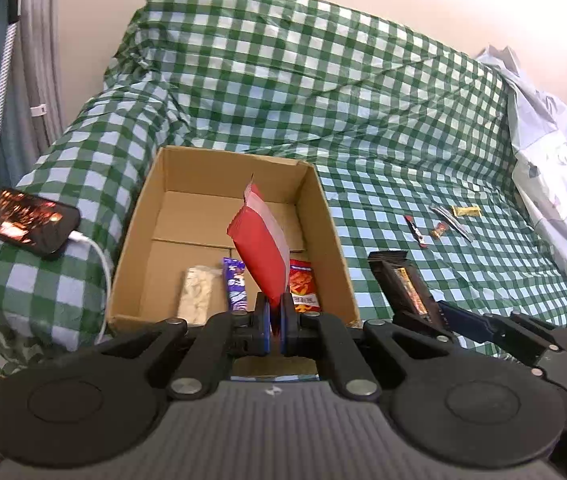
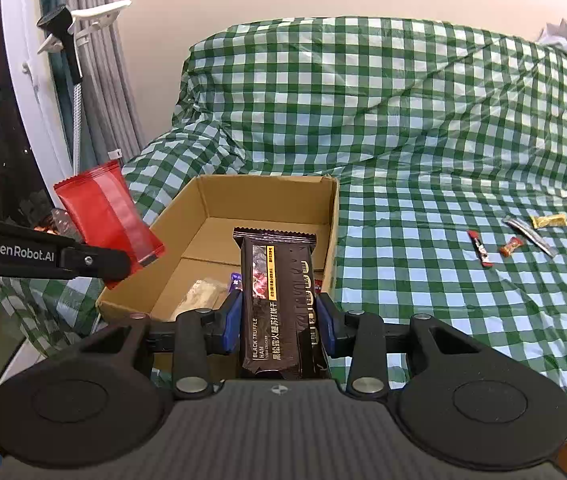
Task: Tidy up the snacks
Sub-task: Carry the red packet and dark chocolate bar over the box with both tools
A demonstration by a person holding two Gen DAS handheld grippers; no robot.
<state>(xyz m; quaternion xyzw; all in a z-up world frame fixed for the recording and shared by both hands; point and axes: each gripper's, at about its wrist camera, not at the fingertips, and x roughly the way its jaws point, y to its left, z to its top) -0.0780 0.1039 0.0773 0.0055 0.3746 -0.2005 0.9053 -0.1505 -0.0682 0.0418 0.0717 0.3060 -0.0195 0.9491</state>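
An open cardboard box [image 1: 323, 216] [image 2: 259, 196] sits on a green-checked sofa cover. My left gripper [image 1: 275, 312] is shut on a red snack packet [image 1: 261, 248] [image 2: 107, 220] and holds it upright above the box's near part. My right gripper [image 2: 279, 320] is shut on a black truffle-ham cracker packet [image 2: 277, 304] [image 1: 403, 288] at the box's near right edge. Inside the box lie a pale snack bar [image 1: 197, 292], a purple packet [image 1: 235, 284] and a red-orange packet [image 1: 301, 286].
Several small snacks lie on the cover to the right: a red stick [image 2: 479, 252], a small orange candy [image 2: 511, 246], a silver stick [image 2: 527, 236] and a yellow candy [image 2: 549, 221]. A charging phone [image 1: 27, 220] rests on the left armrest. A pale sheet [image 1: 555, 152] lies at far right.
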